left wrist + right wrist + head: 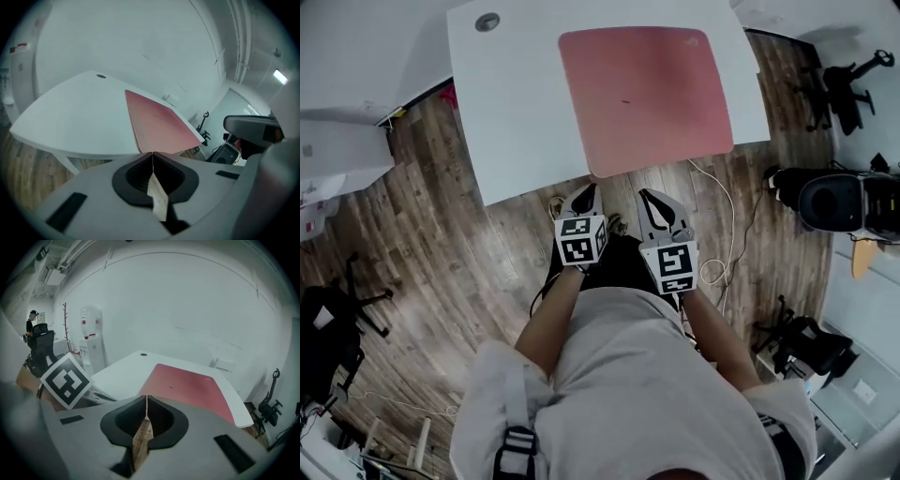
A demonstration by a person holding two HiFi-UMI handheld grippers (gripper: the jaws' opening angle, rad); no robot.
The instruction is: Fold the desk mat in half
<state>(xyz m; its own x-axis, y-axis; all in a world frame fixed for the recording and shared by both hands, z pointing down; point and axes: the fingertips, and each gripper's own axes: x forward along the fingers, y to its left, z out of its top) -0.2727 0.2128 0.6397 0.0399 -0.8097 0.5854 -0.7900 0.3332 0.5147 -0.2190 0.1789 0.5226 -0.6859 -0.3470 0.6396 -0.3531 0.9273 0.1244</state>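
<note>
A pink desk mat (647,98) lies flat and unfolded on the right part of the white desk (516,103). Its near edge reaches the desk's front edge. Both grippers hover in front of that edge, above the wooden floor and apart from the mat. My left gripper (584,195) is shut with nothing between its jaws, just short of the mat's near left corner (140,150). My right gripper (652,197), a little to its right, is also shut and empty. In the right gripper view the mat (187,383) stretches away beyond the closed tips (147,396).
A round cable hole (487,21) marks the desk's far left. A white cable (722,225) trails over the floor under the desk's right side. Office chairs (848,84) and a black bin (830,202) stand to the right, a white cabinet (337,155) to the left.
</note>
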